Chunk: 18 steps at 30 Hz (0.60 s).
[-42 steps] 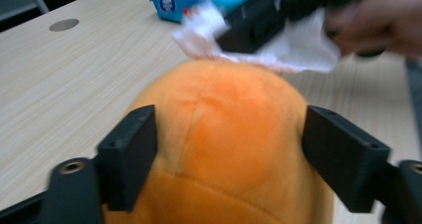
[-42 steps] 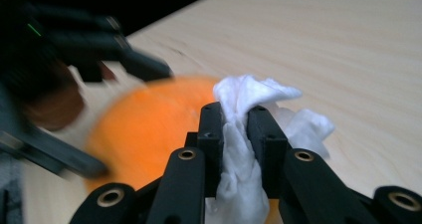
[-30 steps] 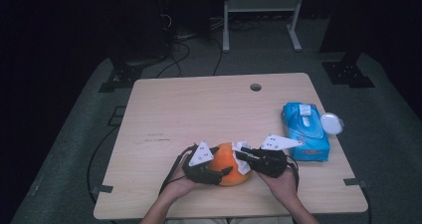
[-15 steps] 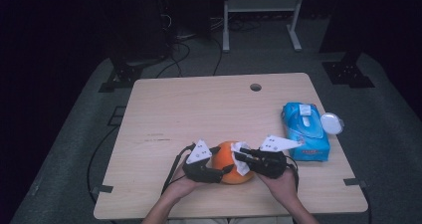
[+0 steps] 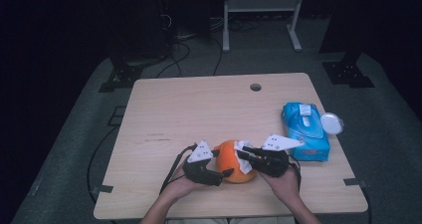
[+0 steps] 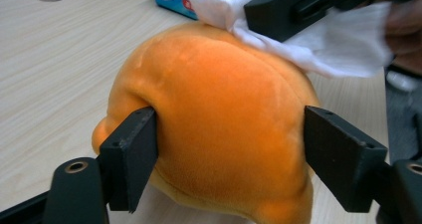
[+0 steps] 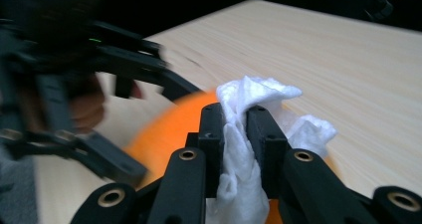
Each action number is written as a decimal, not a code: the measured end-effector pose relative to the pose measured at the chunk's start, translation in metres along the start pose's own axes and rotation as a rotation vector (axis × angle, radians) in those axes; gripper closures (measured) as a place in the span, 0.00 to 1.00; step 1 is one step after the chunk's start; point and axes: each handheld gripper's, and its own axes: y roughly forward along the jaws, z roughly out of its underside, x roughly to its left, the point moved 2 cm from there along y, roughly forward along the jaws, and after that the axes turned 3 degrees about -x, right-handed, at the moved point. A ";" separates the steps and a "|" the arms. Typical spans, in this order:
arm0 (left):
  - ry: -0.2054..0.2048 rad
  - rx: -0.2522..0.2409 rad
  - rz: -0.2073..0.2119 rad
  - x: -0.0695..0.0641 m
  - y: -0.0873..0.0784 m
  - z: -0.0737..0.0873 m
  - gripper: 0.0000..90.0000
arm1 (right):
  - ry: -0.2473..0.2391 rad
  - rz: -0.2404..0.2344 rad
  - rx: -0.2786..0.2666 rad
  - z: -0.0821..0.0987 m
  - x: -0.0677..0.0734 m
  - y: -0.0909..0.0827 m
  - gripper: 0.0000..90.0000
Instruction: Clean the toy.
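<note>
An orange plush toy (image 5: 234, 162) sits near the table's front edge. My left gripper (image 5: 224, 167) holds it from the left. In the left gripper view its jaws (image 6: 229, 154) straddle the plush toy (image 6: 224, 124), and the left pad dents the fabric. My right gripper (image 5: 244, 157) comes in from the right, shut on a crumpled white tissue (image 5: 244, 152). In the right gripper view the tissue (image 7: 259, 94) is pinched between the jaws (image 7: 235, 122) and rests on top of the plush toy (image 7: 169, 129). The tissue (image 6: 343, 40) lies on the toy's upper side.
A blue tissue pack (image 5: 304, 129) lies at the right edge of the table (image 5: 199, 109), with a round white lid (image 5: 331, 123) beside it. A cable hole (image 5: 255, 87) sits at the far side. Cables trail off the front left.
</note>
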 end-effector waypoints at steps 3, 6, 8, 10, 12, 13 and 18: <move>0.011 0.004 -0.008 -0.003 0.000 -0.001 0.30 | -0.041 -0.004 0.014 -0.004 0.005 0.001 0.86; 0.016 -0.015 -0.012 -0.005 0.000 -0.003 0.33 | -0.022 0.049 0.025 -0.003 -0.007 -0.003 0.86; 0.027 -0.021 -0.013 -0.006 0.001 -0.004 0.33 | 0.004 0.060 0.025 -0.001 -0.013 -0.007 0.86; 0.037 -0.015 -0.016 -0.008 0.001 -0.005 0.32 | -0.017 0.043 0.019 -0.002 -0.007 -0.008 0.86; 0.039 -0.007 -0.019 -0.008 0.002 -0.005 0.32 | -0.054 0.006 0.016 -0.004 0.005 -0.003 0.85; 0.042 0.001 -0.019 -0.008 0.003 -0.004 0.32 | -0.066 -0.016 0.015 -0.004 0.011 0.000 0.85; 0.030 0.000 -0.022 -0.007 0.003 -0.001 0.33 | -0.102 -0.003 0.034 -0.005 0.016 0.007 0.85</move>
